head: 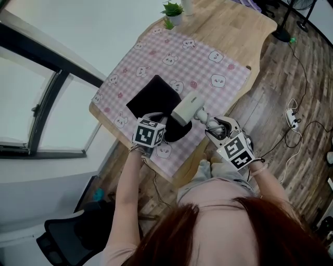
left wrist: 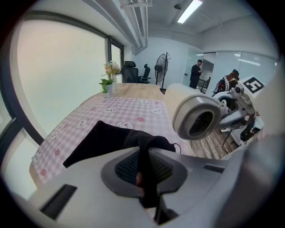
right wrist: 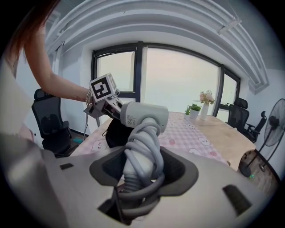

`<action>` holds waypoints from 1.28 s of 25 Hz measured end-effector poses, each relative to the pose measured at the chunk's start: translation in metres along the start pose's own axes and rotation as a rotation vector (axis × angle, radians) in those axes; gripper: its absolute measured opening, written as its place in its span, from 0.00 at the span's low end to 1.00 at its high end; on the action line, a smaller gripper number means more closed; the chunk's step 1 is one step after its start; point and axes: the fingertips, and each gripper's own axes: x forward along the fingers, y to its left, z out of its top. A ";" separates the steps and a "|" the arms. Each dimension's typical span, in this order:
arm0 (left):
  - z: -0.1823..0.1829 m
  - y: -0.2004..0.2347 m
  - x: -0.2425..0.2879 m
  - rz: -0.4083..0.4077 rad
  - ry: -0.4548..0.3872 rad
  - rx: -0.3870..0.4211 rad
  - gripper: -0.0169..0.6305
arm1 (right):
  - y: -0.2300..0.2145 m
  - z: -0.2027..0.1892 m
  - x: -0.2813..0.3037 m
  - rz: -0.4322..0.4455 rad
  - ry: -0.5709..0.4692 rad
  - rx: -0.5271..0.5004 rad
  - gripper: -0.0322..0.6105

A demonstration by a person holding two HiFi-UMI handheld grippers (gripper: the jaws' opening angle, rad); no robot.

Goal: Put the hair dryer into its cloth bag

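A black cloth bag (head: 154, 100) lies on the pink checked tablecloth (head: 205, 62). My left gripper (head: 156, 131) is shut on the bag's near hem (left wrist: 143, 147) and lifts the mouth open. The white hair dryer (head: 186, 108), cord wound round its handle (right wrist: 141, 153), is held by the handle in my right gripper (head: 213, 126). Its barrel (left wrist: 196, 116) hovers just right of the bag's mouth, with the round end facing the left gripper. In the right gripper view the dryer's body (right wrist: 143, 116) stands above the jaws, with the left gripper (right wrist: 103, 100) and the bag (right wrist: 116, 132) behind it.
The wooden table (head: 244, 31) carries a small potted plant (head: 173, 12) at its far end. A power strip (head: 292, 118) and cables lie on the floor to the right. An office chair (head: 67, 231) stands at lower left. The table's near edge runs close under both grippers.
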 end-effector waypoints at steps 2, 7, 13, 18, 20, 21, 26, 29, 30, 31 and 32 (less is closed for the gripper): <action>-0.001 0.000 0.000 0.001 0.002 -0.004 0.08 | 0.007 -0.003 -0.002 0.017 0.001 -0.011 0.39; -0.003 0.000 0.000 0.007 0.006 -0.008 0.08 | 0.023 -0.013 -0.004 0.056 0.019 -0.032 0.39; -0.004 0.001 -0.001 0.013 0.006 -0.015 0.08 | 0.039 -0.022 -0.004 0.103 0.034 -0.045 0.39; -0.002 0.000 -0.001 0.011 0.005 -0.015 0.08 | 0.048 -0.026 -0.003 0.131 0.050 -0.048 0.39; -0.001 0.000 -0.001 0.011 0.004 -0.014 0.08 | 0.052 -0.029 -0.002 0.145 0.054 -0.045 0.39; -0.001 0.000 -0.001 0.010 0.004 -0.014 0.08 | 0.054 -0.030 -0.001 0.153 0.056 -0.041 0.39; -0.001 0.000 -0.002 0.008 0.004 -0.014 0.08 | 0.064 -0.037 0.004 0.193 0.071 -0.025 0.39; -0.002 0.000 -0.002 0.007 0.003 -0.015 0.08 | 0.070 -0.042 0.007 0.217 0.083 -0.018 0.39; -0.002 -0.001 -0.002 0.006 0.003 -0.016 0.08 | 0.072 -0.044 0.009 0.224 0.087 -0.017 0.39; -0.002 -0.002 -0.002 0.005 0.003 -0.016 0.08 | 0.074 -0.045 0.010 0.231 0.092 -0.015 0.39; -0.002 -0.002 -0.002 0.003 0.004 -0.016 0.08 | 0.076 -0.046 0.011 0.239 0.097 -0.014 0.39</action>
